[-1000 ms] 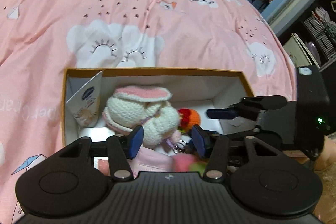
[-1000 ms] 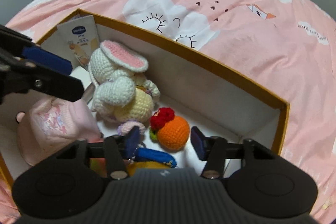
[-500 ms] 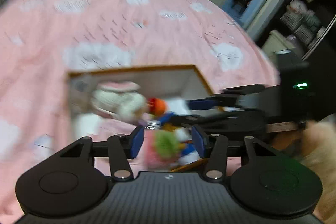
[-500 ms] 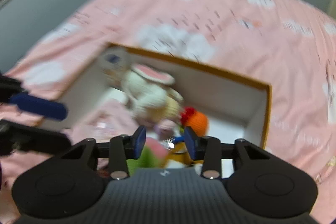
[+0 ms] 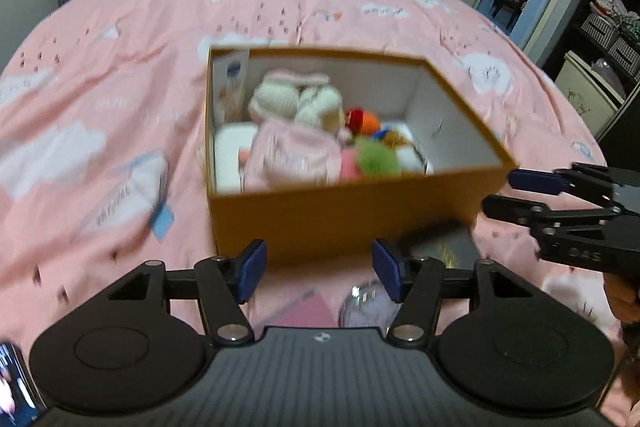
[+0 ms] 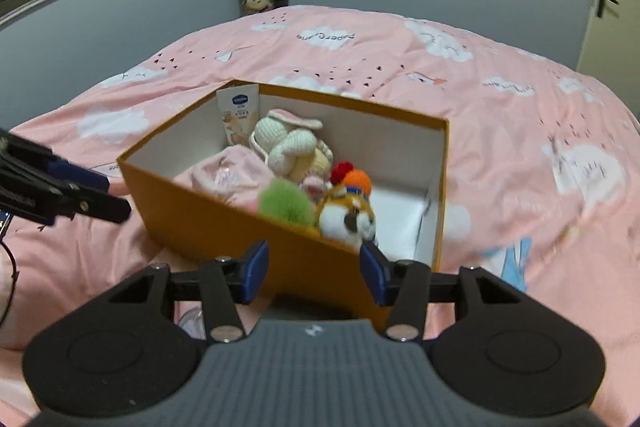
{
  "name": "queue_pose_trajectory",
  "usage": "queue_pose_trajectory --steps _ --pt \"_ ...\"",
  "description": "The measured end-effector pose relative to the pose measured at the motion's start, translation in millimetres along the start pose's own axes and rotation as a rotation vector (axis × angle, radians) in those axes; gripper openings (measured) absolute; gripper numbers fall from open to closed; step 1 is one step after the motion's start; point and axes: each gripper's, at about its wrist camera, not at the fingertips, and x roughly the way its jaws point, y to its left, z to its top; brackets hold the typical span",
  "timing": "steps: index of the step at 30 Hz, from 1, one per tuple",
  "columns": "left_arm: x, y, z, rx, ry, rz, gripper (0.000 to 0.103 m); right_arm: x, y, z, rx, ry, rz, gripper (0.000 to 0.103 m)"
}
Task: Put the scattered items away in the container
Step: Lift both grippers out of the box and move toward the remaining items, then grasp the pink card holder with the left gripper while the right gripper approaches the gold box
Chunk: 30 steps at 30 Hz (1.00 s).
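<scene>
An orange cardboard box (image 5: pixel 340 219) (image 6: pixel 224 223) sits on the pink bed. Inside lie a crocheted white bunny (image 5: pixel 296 99) (image 6: pixel 288 147), a pink pouch (image 5: pixel 292 155), a green pom-pom (image 6: pixel 284 203), an orange crochet ball (image 6: pixel 357 181), a tiger plush (image 6: pixel 346 215) and a cream tube (image 6: pixel 238 115). My left gripper (image 5: pixel 318 273) is open and empty, held back in front of the box. My right gripper (image 6: pixel 314 273) is open and empty, near the box's front corner; it also shows in the left wrist view (image 5: pixel 520 193).
A dark flat object (image 5: pixel 438 247), a clear round item (image 5: pixel 366 307) and a pink card (image 5: pixel 308 311) lie on the pink cloud-print cover (image 5: pixel 120 67) in front of the box. A phone (image 5: pixel 16 387) is at bottom left. A door and shelves are at right.
Both grippers have pulled back and up out of the box. The whole box and its outer wall now show. Both remain open and empty.
</scene>
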Motion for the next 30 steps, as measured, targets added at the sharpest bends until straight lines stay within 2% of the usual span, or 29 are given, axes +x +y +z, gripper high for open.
queue_pose_trajectory --steps 7,11,20,25,30 --pt "12 10 -50 0.028 0.078 0.064 0.073 -5 19 -50 0.086 0.059 0.043 0.061" --pt "23 17 -68 0.034 0.105 0.094 0.073 1 25 -70 0.120 0.121 0.067 0.069" --pt "40 15 -77 0.102 0.069 0.120 0.075 14 34 -95 0.149 0.229 0.120 0.082" --pt "55 16 -73 0.110 0.109 0.114 0.076 24 42 -98 0.108 0.303 0.146 0.082" --pt "71 16 -73 0.130 0.129 0.100 0.095 35 44 -105 0.086 0.338 0.149 0.087"
